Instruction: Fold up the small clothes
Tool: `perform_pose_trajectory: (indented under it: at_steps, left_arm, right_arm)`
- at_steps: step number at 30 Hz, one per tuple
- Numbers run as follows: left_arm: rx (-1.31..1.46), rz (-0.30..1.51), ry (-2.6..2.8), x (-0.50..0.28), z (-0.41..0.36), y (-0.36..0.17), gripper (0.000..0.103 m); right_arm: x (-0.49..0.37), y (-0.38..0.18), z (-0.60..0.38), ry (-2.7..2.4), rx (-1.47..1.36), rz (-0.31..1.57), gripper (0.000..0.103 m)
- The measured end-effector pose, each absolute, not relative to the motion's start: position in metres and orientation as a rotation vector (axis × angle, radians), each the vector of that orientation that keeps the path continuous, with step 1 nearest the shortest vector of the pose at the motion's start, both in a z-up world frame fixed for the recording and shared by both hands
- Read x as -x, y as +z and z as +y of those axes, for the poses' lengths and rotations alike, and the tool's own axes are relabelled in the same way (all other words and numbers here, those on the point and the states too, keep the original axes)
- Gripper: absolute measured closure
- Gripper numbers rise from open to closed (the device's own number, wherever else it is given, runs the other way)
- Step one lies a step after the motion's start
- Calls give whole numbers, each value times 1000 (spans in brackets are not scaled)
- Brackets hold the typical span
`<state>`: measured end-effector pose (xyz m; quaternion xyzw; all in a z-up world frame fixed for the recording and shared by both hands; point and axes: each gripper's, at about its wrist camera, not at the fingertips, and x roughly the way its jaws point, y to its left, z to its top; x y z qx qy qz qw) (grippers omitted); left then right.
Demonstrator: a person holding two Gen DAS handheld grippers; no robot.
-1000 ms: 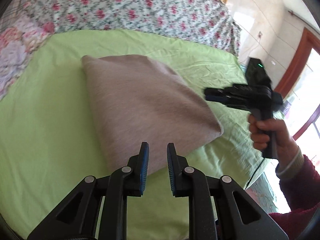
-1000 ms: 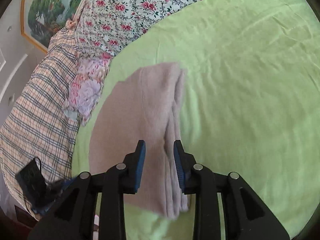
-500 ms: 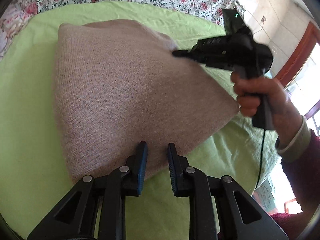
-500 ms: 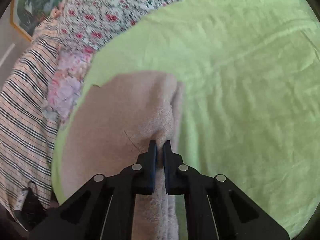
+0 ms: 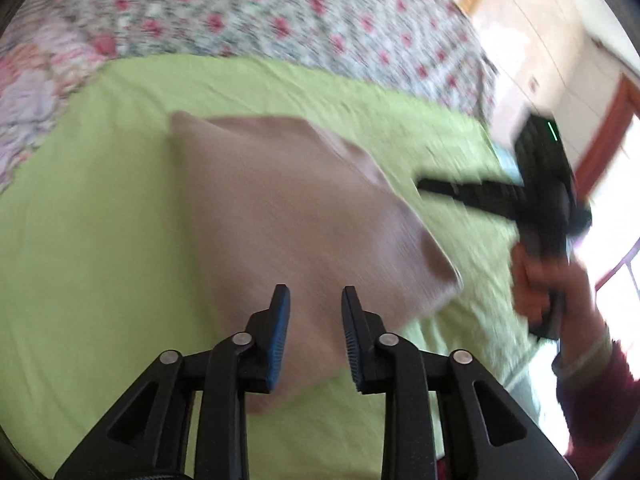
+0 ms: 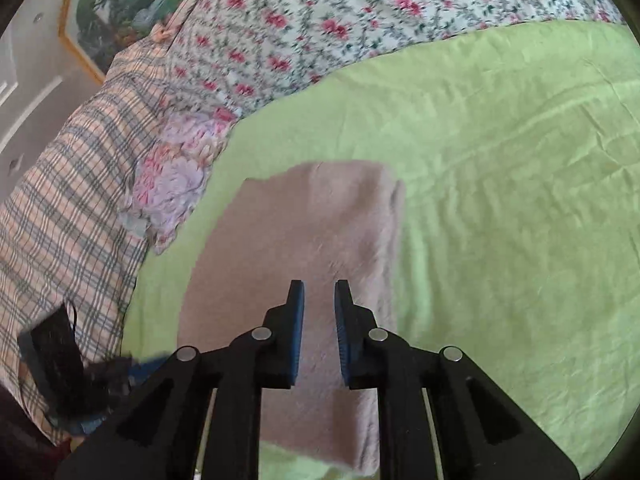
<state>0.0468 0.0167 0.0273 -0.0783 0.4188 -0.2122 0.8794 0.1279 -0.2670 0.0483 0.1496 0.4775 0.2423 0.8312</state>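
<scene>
While both claws gape empty | left view shows right claw (image 5: 424,185) | folded garment (image 6: 304,240) flat

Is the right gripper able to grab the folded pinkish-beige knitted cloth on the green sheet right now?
Probably yes. The right gripper has just opened its jaws, with nothing between them, directly over the folded pinkish-beige knitted cloth; nothing on the green sheet blocks the way.

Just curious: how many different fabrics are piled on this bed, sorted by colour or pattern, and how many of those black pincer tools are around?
Pinkish-beige folded garment: 1
Green sheet: 1
Rose-print quilt: 1
Plaid cloth: 1
Lilac flowered cloth: 1
Black pincer tools: 2, the left gripper and the right gripper
Total: 7
</scene>
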Motion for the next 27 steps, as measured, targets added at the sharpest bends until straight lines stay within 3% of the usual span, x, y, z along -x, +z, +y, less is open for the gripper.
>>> perform_pose_trajectory:
  at_steps: [7, 10, 20, 27]
  left_arm:
    - [237, 896, -391, -90, 35, 9, 77]
    - [204, 942, -365, -98, 25, -12, 80]
    - [203, 929, -373, -87, 27, -10, 79]
    - [194, 935, -367, -83, 25, -8, 76]
  right_arm:
    - [-134, 9, -257, 458, -254, 1125, 87]
    - [-130, -13, -263, 454, -287, 1143, 94]
    - [-120, 15, -261, 455, -277, 1088, 90]
    - [-181, 38, -256, 478, -331, 1010, 89]
